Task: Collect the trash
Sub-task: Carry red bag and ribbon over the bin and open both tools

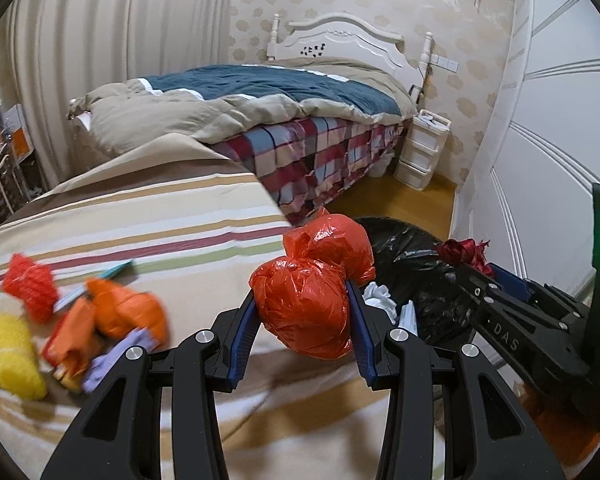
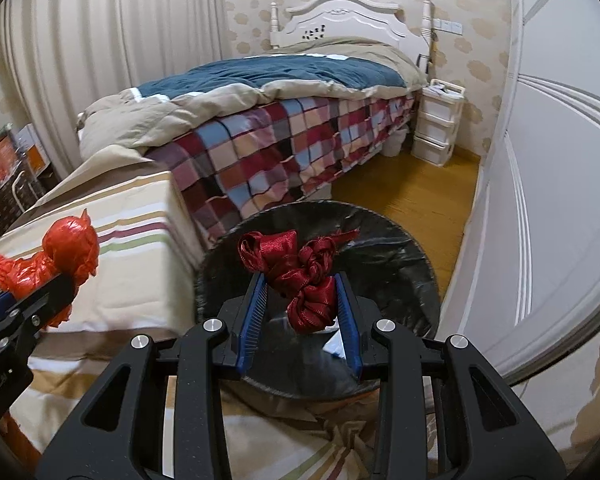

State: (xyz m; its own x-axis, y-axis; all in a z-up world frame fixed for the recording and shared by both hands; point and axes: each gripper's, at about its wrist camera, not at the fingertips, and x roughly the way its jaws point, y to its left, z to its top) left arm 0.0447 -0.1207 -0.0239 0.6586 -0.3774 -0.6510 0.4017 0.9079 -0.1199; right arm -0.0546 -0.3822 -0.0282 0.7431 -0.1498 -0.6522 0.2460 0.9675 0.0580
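Observation:
My left gripper (image 1: 302, 304) is shut on a crumpled red plastic bag (image 1: 308, 300), held above the edge of the striped bed cover (image 1: 140, 216). My right gripper (image 2: 300, 292) is shut on a dark red ribbon bundle (image 2: 300, 272) and hangs over the open black-lined trash bin (image 2: 400, 256). In the left wrist view the bin (image 1: 416, 256) stands just right of the red bag, with white paper (image 1: 378, 294) inside it, and the right gripper (image 1: 470, 260) reaches in from the right. In the right wrist view the red bag (image 2: 64, 248) shows at the left.
More litter lies on the striped cover at the left: a red net (image 1: 30, 288), a yellow net (image 1: 14, 356), orange wrappers (image 1: 120, 316) and a purple scrap (image 1: 112, 360). Behind stand a bed with a checked sheet (image 1: 312, 152), a white drawer unit (image 1: 420, 148) and a wardrobe (image 1: 560, 120).

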